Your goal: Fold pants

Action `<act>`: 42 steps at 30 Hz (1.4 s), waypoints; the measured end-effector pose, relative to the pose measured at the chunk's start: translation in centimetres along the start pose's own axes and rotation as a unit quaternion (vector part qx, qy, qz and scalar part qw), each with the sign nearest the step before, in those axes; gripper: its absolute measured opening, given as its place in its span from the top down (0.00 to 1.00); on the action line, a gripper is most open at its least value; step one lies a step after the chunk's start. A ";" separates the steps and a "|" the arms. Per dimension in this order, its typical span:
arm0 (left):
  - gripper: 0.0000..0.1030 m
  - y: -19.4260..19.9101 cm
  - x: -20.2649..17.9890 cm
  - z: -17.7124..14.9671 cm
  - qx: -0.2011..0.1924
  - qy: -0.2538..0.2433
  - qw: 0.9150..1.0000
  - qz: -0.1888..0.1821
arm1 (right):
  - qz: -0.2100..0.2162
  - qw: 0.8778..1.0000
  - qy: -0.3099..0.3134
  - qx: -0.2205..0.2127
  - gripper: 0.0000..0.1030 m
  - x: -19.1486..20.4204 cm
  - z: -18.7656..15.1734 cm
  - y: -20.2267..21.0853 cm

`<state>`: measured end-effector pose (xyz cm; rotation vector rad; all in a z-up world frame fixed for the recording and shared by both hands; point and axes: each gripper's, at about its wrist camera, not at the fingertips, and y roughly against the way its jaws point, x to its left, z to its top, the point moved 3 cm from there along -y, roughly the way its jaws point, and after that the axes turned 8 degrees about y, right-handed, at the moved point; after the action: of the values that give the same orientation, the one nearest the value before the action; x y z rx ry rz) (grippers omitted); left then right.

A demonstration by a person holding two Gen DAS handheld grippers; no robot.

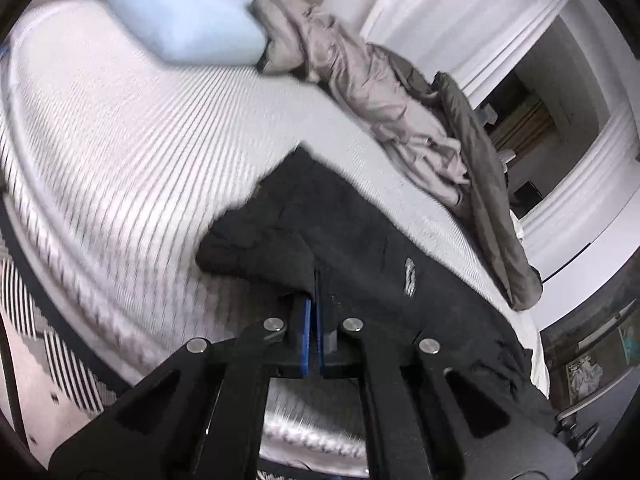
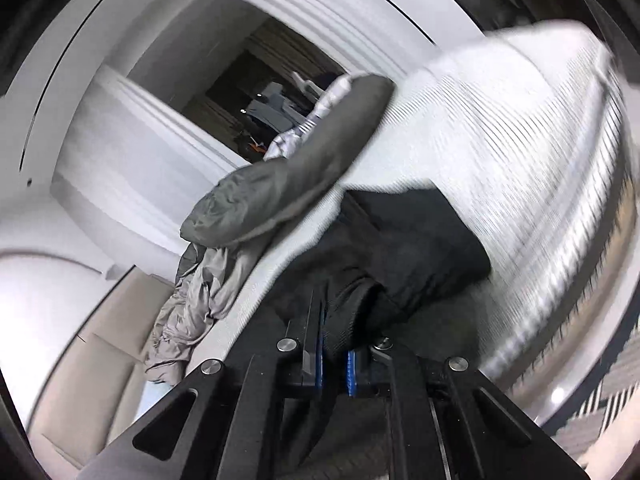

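**Both grippers pinching the dark pants over the bed**

The left gripper (image 1: 316,280) is clamping shut on a bunched edge of the pants (image 1: 360,232), and the right gripper (image 2: 334,312) is closing on a thick rolled hem or waistband of the same garment. The pants are lying just ahead of both grippers on the striped mattress (image 1: 140,140), partly lifted at the pinched ends. The cloth is looking soft, limp and fairly light, so it is likely sagging between the two holds; thicker seamed edges are probably giving the surest grip. To the left gripper's left, open mattress is offering room for laying the fold. Ahead and to its right, a crumpled grey blanket (image 1: 380,80) is crowding the far edge, with a pale pillow (image 1: 184,20) further ahead.
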<state>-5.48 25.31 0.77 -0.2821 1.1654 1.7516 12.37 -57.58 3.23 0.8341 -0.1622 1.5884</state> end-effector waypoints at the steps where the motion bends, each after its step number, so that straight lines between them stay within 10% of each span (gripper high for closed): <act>1: 1.00 -0.4 -1.0 1.3 -0.004 -0.011 1.000 -0.003 | -0.010 1.000 0.014 0.000 0.93 1.3 1.4 -0.7; 8: 0.99 -10.2 -10.6 10.5 0.007 -0.093 0.994 0.057 | -0.084 0.990 0.108 0.019 0.87 10.9 12.5 -14.7; 11: 0.75 -16.5 -11.4 12.6 0.053 -0.093 0.988 0.110 | -0.110 0.984 0.120 0.070 0.34 12.2 14.3 -22.8; 14: 0.67 -17.9 -10.2 14.1 0.048 -0.075 0.986 0.140 | -0.180 0.969 0.147 0.078 0.33 12.6 14.0 -26.5; 18: 0.31 -15.0 -8.8 14.3 0.010 -0.075 0.989 0.126 | -0.165 0.965 0.191 0.070 0.20 13.5 11.4 -25.6; 25: 0.32 -13.6 -4.4 6.8 0.079 -0.041 0.989 0.121 | -0.105 0.967 0.217 0.088 0.09 13.4 5.2 -21.8; 29: 0.32 -14.7 -1.8 1.0 0.144 0.014 0.988 0.055 | -0.117 0.965 0.211 0.104 0.09 12.6 3.3 -19.3; 33: 0.32 -18.0 -2.5 1.0 0.126 0.007 0.991 0.045 | -0.137 0.964 0.206 0.098 0.07 11.3 2.1 -16.3; 37: 0.90 -20.7 -3.6 2.3 0.108 -0.002 0.991 0.077 | -0.161 0.964 0.177 0.117 0.07 8.6 0.4 -14.3; 42: 0.97 -19.6 -4.2 3.0 0.099 -0.003 0.992 0.072 | -0.193 0.961 0.120 0.158 0.07 3.8 -2.8 -13.6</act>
<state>13.47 26.51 -6.31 -0.0738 1.3733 1.7421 23.75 -50.03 -1.36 0.8479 0.4172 1.3430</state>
